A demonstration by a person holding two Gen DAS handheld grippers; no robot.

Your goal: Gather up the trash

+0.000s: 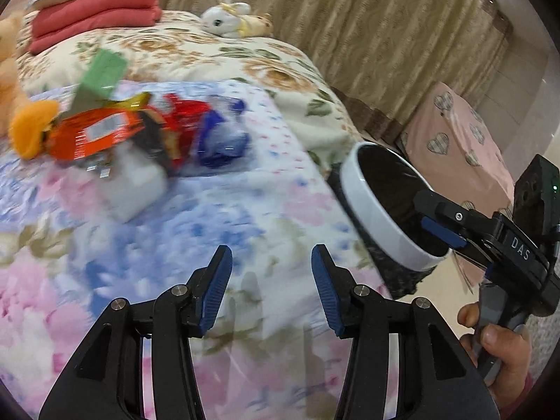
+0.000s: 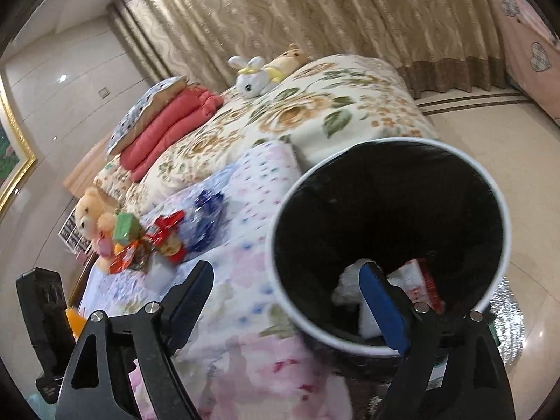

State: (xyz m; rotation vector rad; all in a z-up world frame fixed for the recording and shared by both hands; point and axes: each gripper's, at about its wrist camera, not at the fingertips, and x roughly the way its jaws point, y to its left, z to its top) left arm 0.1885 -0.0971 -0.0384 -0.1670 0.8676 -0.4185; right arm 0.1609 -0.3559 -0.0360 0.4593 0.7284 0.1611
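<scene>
Evidently both the left gripper (image 1: 271, 288) and right gripper (image 2: 287, 297) gape empty, the right over the bin (image 2: 504, 231) beside the bed for wrappers (image 1: 101, 133).

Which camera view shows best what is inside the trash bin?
The right wrist view: it looks into the trash bin and shows white and red trash at the bottom. The left wrist view shows the bin from the side, its inside only dark.

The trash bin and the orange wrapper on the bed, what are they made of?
The trash bin looks like smooth white plastic: its rim is even and a little shiny. Inside is a black liner, probably thin plastic film, since it wrinkles and bunches under the rim. The orange wrapper looks like glossy foil or plastic film, crinkled with bright glints, though blur leaves that open.
</scene>
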